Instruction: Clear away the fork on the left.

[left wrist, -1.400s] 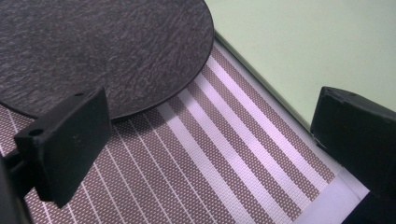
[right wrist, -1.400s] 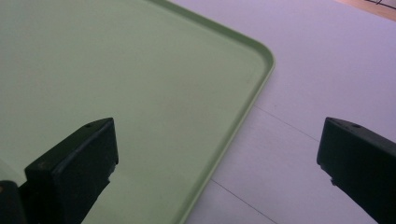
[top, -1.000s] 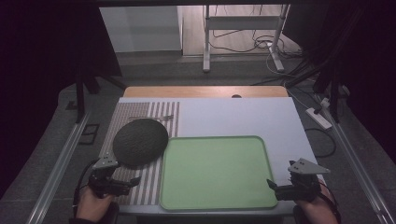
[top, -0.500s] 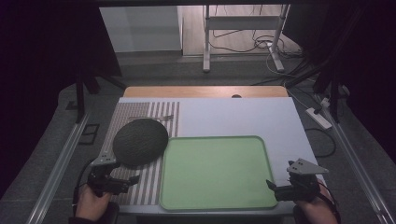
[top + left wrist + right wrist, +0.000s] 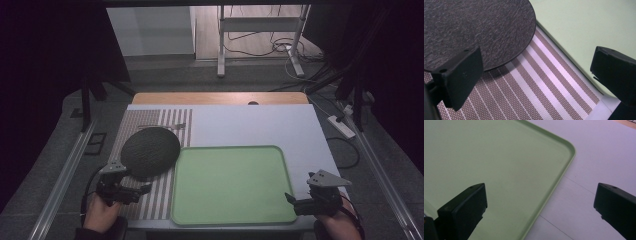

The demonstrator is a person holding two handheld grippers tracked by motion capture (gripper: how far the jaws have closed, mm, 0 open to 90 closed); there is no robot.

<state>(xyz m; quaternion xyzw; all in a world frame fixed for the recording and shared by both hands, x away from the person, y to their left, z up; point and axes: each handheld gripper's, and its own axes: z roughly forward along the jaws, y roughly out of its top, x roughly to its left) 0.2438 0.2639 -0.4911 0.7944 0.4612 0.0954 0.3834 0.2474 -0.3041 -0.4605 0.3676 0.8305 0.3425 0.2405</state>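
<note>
Starting from where you are, both tools sit at the near edge of the bench, so decide first which thing each one takes. Your left hand-held gripper [image 5: 142,189] hovers with its jaws wide apart and nothing between them, just beside the near rim of the dark round plate [image 5: 150,151]. That plate lies flat on the striped placemat [image 5: 152,200] at the bench's left side, its right edge touching or slightly overlapping the left rim of the green tray [image 5: 232,184]; from the left gripper view I cannot tell which. Your right hand-held gripper [image 5: 289,198] is likewise fully open and empty, poised at the tray's near right corner, one jaw over the tray and the other over the white bench top [image 5: 250,125].

The step looks like a first grasp, most likely of the plate. Come in low and level with the left tool, so that one jaw slides under the plate's rim and the other lands on top; the plate is thin and flat, and a steep approach would only push it along the mat. Close firmly, since the textured surface may grip well but the rim gives little to bite. Keep the right tool ready to steady the tray's rim if it shifts.
</note>
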